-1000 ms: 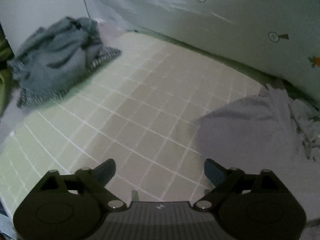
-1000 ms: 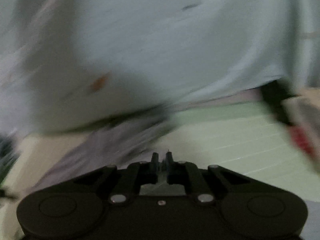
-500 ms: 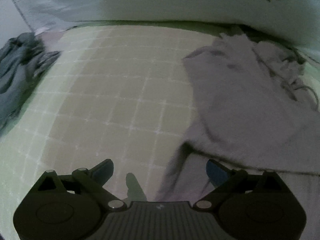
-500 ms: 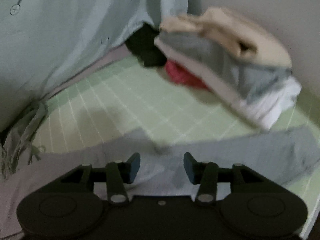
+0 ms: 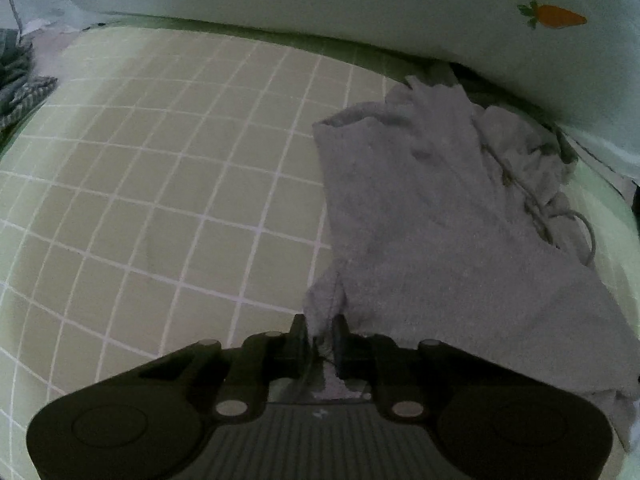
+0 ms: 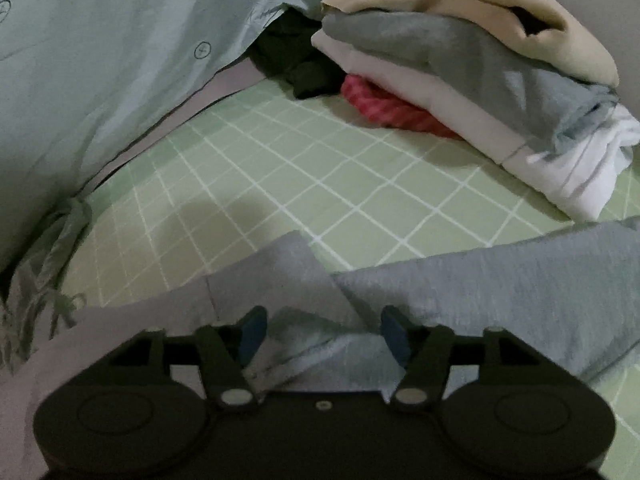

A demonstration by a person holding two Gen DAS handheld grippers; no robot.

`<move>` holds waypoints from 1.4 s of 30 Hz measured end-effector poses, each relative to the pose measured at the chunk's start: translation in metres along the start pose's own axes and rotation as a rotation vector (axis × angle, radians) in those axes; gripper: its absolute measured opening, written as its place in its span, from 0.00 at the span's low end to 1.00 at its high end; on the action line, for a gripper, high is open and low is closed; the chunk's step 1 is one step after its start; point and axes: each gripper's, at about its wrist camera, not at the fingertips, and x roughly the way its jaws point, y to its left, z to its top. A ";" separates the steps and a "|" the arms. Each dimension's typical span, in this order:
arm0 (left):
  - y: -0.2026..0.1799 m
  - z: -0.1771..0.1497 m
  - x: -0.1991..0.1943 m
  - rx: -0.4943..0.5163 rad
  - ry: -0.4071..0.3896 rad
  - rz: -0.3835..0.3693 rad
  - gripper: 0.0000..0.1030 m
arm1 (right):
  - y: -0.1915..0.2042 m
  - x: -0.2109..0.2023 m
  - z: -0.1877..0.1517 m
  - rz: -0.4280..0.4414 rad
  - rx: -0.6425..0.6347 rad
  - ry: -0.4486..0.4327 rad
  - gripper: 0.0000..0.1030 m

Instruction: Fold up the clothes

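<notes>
Two grippers: left gripper (image 5: 320, 334) closing on grey garment (image 5: 440, 232), right gripper (image 6: 322, 334) opening, no legible writing.

place: home bedroom | surface: bed with green checked sheet (image 5: 168, 184) | right: carrot-print bedding (image 5: 552, 16) | upper right: stack of folded clothes (image 6: 472, 64)

— What is carrying everything?
— A bed (image 5: 168, 200) with a green checked sheet.
— What is lying on it?
— A grey garment (image 5: 440, 240) is sprawling crumpled, a stack of folded clothes (image 6: 460, 60) is sitting at the far corner, a dark item (image 6: 304, 64) beside it.
</notes>
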 end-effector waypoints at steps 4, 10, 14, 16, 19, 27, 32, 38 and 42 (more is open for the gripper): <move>0.010 0.000 -0.009 -0.042 -0.050 0.008 0.10 | 0.004 0.003 0.002 -0.028 -0.041 0.000 0.14; 0.032 0.000 -0.004 -0.152 -0.040 -0.019 0.12 | 0.008 -0.014 0.003 -0.005 -0.119 -0.058 0.11; 0.029 0.003 -0.011 -0.148 -0.038 -0.030 0.35 | 0.010 -0.012 -0.003 -0.021 -0.136 -0.030 0.13; 0.026 0.005 -0.019 -0.128 -0.056 -0.018 0.68 | 0.005 -0.012 -0.005 -0.029 -0.080 -0.016 0.38; 0.022 0.003 -0.028 -0.093 -0.089 0.030 0.81 | 0.000 -0.013 -0.009 0.009 -0.020 -0.018 0.40; 0.035 -0.019 -0.038 -0.137 -0.062 0.039 0.81 | 0.004 -0.025 -0.010 0.076 -0.024 -0.057 0.11; 0.043 -0.037 -0.056 -0.150 -0.073 0.036 0.81 | 0.041 -0.064 -0.015 0.244 -0.157 -0.142 0.11; 0.045 -0.055 -0.073 -0.141 -0.079 0.029 0.81 | 0.114 -0.090 -0.060 0.549 -0.310 -0.062 0.15; 0.038 -0.065 -0.079 -0.124 -0.078 0.036 0.83 | 0.140 -0.105 -0.092 0.629 -0.420 0.001 0.58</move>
